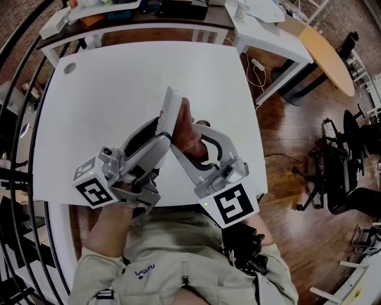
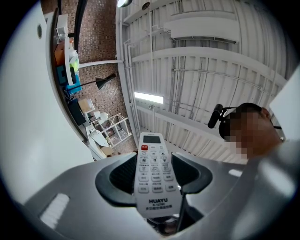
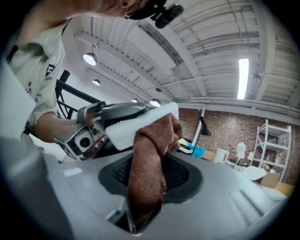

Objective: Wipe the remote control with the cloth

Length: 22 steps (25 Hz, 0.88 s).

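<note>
A white remote control (image 1: 171,110) with the print HUAYU stands tilted up over the white table (image 1: 107,89), and my left gripper (image 1: 156,130) is shut on its lower half. In the left gripper view the remote (image 2: 153,171) lies button side up between the dark pads. My right gripper (image 1: 199,142) is shut on a folded brown cloth (image 1: 189,128). In the right gripper view the cloth (image 3: 150,154) rises from the jaws and its bunched top presses against the remote (image 3: 140,123). The left gripper (image 3: 93,123) shows just behind it.
Both grippers hover over the table's near half, close to the person's body. A dark shelf (image 1: 137,12) with clutter runs along the far edge. To the right stand a second white table (image 1: 271,36), a round wooden top (image 1: 326,56) and an office chair (image 1: 339,170) on the wooden floor.
</note>
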{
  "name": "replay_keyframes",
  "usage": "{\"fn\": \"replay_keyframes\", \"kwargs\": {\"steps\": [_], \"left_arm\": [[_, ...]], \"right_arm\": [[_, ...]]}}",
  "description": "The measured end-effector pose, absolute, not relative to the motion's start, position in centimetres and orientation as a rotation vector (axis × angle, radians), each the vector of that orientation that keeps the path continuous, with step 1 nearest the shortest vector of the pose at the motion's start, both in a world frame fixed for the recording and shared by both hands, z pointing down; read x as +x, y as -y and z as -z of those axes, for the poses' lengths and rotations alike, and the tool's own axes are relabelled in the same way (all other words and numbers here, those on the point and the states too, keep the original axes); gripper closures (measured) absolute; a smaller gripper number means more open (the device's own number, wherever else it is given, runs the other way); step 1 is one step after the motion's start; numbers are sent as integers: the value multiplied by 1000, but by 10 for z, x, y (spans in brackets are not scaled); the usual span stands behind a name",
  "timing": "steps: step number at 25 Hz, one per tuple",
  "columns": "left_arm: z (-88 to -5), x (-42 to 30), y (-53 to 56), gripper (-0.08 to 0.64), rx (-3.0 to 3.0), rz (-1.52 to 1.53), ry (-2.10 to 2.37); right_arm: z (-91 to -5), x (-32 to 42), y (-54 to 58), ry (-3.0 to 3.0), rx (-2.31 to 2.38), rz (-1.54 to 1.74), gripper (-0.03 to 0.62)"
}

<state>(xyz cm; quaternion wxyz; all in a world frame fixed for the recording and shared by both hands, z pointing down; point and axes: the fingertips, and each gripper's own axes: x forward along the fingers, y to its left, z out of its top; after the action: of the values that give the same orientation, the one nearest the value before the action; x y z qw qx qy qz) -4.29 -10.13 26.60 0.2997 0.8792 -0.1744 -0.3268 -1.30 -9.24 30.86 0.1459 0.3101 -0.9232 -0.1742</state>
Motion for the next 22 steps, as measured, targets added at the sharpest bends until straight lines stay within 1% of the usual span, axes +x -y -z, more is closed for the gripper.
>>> {"fn": "replay_keyframes", "kwargs": {"steps": [13,19,22], "left_arm": [[-261,-66,113,318,2290,948,514],[-261,-66,113,318,2299,943,529],[-266,-64,113,318,2347,885,596]], "right_arm": [[-329,-37,64,2663,658,518,455],[-329,-34,66,2652,668,535,454],[-320,-23,76,2635,750,565,454]]}}
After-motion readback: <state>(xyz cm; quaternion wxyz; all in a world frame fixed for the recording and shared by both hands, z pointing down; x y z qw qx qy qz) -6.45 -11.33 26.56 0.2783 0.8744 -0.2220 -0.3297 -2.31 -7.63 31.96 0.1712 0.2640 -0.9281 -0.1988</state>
